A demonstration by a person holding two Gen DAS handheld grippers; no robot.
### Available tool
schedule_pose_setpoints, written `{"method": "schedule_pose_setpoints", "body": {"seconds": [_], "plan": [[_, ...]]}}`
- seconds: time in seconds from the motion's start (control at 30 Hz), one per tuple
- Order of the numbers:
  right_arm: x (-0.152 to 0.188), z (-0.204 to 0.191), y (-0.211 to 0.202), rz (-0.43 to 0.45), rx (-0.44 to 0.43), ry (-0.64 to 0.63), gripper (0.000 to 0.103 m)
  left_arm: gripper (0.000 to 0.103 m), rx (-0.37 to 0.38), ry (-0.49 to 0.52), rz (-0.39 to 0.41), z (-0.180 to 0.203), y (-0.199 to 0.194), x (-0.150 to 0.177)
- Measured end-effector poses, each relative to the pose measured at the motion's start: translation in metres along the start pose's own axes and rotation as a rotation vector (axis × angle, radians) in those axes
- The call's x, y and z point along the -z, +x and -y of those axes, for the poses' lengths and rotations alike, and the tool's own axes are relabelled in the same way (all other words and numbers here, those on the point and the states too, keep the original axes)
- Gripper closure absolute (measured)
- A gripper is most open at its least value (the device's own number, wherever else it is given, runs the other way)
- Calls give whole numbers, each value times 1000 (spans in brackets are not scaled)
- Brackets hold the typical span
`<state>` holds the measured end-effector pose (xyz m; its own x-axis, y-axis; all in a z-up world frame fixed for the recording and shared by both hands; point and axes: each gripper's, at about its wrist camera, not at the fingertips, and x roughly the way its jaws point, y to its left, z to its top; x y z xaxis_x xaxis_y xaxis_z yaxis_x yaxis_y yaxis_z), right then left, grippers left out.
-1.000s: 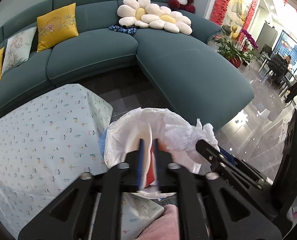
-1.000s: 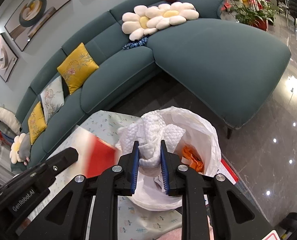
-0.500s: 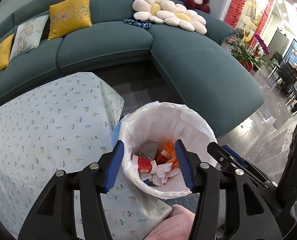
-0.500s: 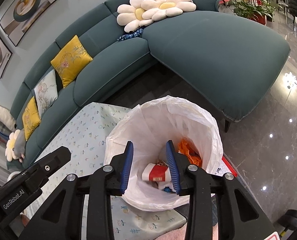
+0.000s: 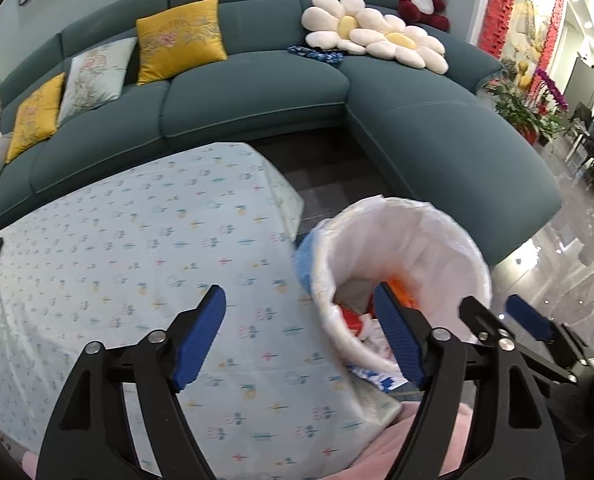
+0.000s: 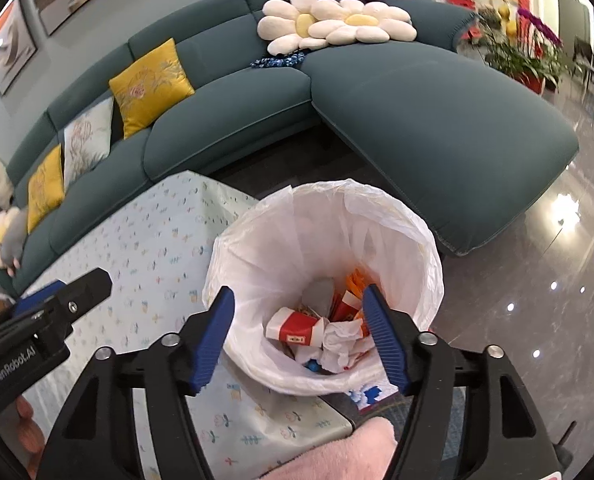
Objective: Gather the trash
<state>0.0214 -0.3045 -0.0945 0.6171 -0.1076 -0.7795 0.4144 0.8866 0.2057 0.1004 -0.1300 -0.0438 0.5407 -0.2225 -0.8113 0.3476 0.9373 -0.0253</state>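
Two hand-held grippers [image 5: 301,340] [image 6: 297,338] opening, empty, above one possibly half-full bin [image 6: 381,216].

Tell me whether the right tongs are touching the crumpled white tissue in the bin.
Apart. In the right wrist view the right tongs, opening and empty, hang above the bin liner, while the crumpled white tissue lies on the rubbish at the bottom, clear of both pads.

We are reading only one clear text: white lettering spelling "GenRobot.AI" on the black plastic body of the left gripper [image 6: 63,294], showing at the left edge of the right wrist view. We are also seeing a small mark on the crumpled red-and-white paper carton [image 6: 297,326] lying in the white-lined waste bin [image 6: 417,240], but it is proving too small to read.
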Motion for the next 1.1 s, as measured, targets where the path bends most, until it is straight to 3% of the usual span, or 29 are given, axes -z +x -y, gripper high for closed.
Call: {"method": "schedule_pose_setpoints", "body": {"seconds": [0.23,0.37,0.47,0.53,1.1], "plan": [[17,-9,-2,-28,10,-47,30,29,-38,-10,-20,-19,-3,17],[24,-14,-4,-22,24,-67,19,23,-55,-18,-17,-25,-4,22],[29,-19,-3,-19,32,-93,16,22,-67,-24,-19,-29,-4,28],[31,-23,-2,-26,33,-111,6,19,-79,-27,-23,-32,-3,31],[51,-36,0,-12,102,-158,7,15,-154,-29,-12,-38,2,43]]}}
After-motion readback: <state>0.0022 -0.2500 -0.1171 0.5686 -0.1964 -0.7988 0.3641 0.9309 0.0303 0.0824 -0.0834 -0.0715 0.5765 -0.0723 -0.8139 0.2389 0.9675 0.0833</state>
